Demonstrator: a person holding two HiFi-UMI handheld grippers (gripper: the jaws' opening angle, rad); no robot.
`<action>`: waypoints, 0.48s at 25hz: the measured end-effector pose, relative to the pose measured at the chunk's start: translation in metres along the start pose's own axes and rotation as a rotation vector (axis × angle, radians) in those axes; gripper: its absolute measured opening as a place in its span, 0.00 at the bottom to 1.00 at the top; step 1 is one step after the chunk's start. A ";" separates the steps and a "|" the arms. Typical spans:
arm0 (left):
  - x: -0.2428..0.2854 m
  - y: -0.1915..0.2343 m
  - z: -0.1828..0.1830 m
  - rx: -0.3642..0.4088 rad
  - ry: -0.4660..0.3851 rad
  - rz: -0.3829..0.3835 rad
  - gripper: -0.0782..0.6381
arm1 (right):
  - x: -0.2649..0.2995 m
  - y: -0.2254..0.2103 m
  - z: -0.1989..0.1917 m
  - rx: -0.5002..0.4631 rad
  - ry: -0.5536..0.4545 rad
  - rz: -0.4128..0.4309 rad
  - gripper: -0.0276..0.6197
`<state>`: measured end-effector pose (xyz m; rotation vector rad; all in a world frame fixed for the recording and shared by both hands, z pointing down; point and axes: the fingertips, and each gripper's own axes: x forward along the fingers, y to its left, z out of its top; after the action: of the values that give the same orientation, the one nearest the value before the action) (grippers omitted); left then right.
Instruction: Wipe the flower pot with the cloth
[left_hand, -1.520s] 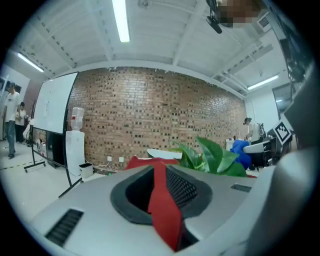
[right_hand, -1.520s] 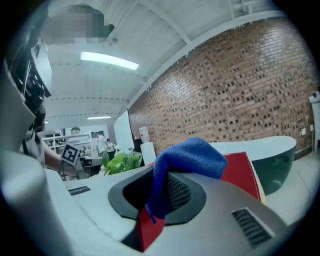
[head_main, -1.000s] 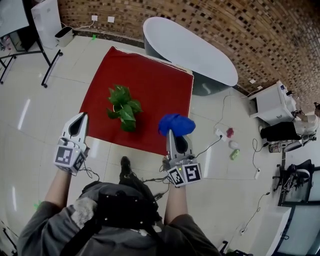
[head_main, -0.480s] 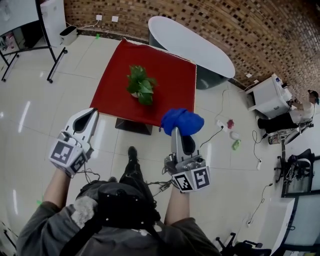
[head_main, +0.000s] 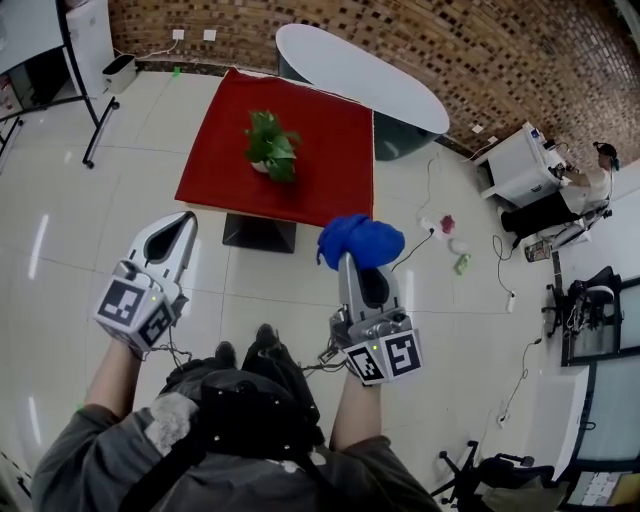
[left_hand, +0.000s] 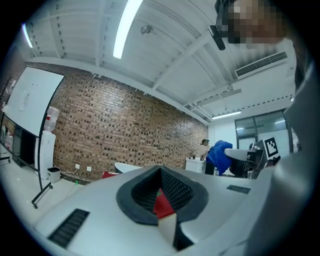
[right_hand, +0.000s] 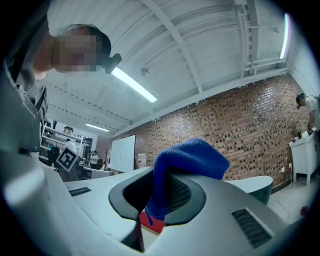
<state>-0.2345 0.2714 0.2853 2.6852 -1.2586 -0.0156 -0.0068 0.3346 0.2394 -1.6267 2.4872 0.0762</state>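
Progress stands at the preparatory stage, judged from the present layout: the cloth is secured, but no contact with the flower pot (head_main: 264, 166) is visible. The right gripper (head_main: 351, 262) is clamped on the blue cloth (head_main: 360, 241), which bunches over the jaw tips and hangs down between them in the right gripper view. The left gripper (head_main: 186, 222) has its jaws closed together with nothing between them. Both grippers are held out in front of the person, above bare floor and well apart from the pot. The pot stands on the red table cover (head_main: 325, 160), toward its far left portion, and is largely hidden beneath its green foliage (head_main: 272, 143), so its wall condition cannot be assessed. Remaining work, as a judgement: close the gap to the table, bring the cloth against the pot wall, and wipe round it, possibly with the left gripper steadying the pot. The red cover lies flat over a low square table and carries nothing else visible. Beyond it stands a white oval table (head_main: 360, 80) against a brick wall (head_main: 500, 40). The floor (head_main: 80, 220) is glossy pale tile with reflections; cables and a few small items lie on it at the right, near a white cabinet (head_main: 515, 165), beside which another person (head_main: 590, 180) is seen. A whiteboard (left_hand: 30, 105) stands at the left.
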 end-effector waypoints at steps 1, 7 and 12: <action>0.001 -0.004 0.000 0.001 -0.002 -0.003 0.14 | -0.003 0.000 0.000 -0.005 0.004 -0.001 0.14; 0.005 -0.040 -0.003 0.008 -0.018 0.003 0.14 | -0.029 -0.018 0.002 0.000 0.004 0.006 0.14; 0.011 -0.066 -0.006 0.010 -0.031 0.024 0.14 | -0.045 -0.036 -0.001 -0.003 0.032 0.024 0.14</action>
<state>-0.1767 0.3049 0.2816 2.6885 -1.3025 -0.0475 0.0433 0.3610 0.2497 -1.6115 2.5319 0.0572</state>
